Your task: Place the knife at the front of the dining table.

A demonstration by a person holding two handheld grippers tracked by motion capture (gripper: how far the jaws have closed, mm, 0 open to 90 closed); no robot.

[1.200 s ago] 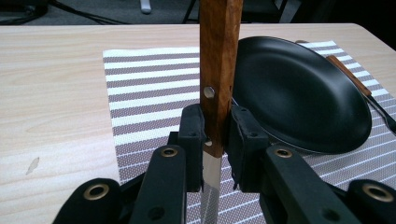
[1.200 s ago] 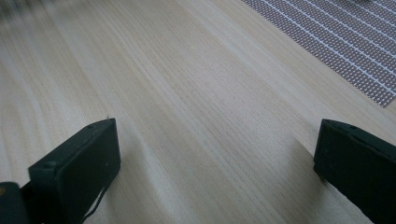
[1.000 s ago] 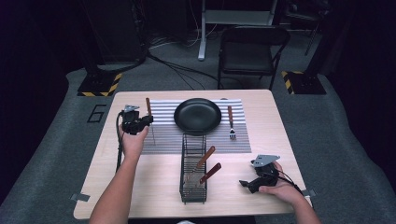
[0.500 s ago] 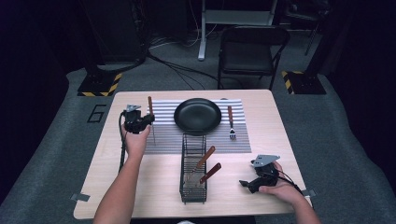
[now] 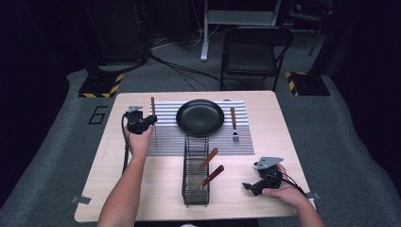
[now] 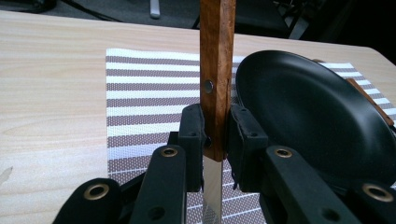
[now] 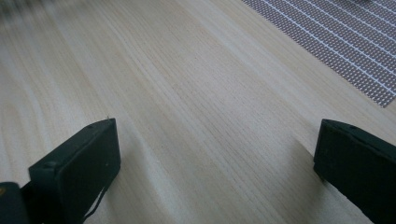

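Observation:
A knife with a brown wooden handle [image 6: 216,70] stands between the jaws of my left gripper [image 6: 216,128], which is shut on the handle near where the steel blade begins. In the high view, this left gripper [image 5: 145,122] hovers over the left part of the striped placemat [image 5: 165,139] with the knife [image 5: 153,106] pointing away, just left of the black plate [image 5: 200,117]. My right gripper [image 5: 249,185] rests near the table's front right corner. Its jaws are wide open over bare wood [image 7: 217,158], with nothing between them.
A fork [image 5: 233,124] with a wooden handle lies on the placemat to the right of the plate [image 6: 317,112]. A black wire rack [image 5: 195,187] at the front middle holds two wooden-handled utensils [image 5: 208,160]. A chair [image 5: 255,52] stands beyond the table.
My left gripper has drifted slightly to the right with the knife in it. The right gripper has stayed where it was.

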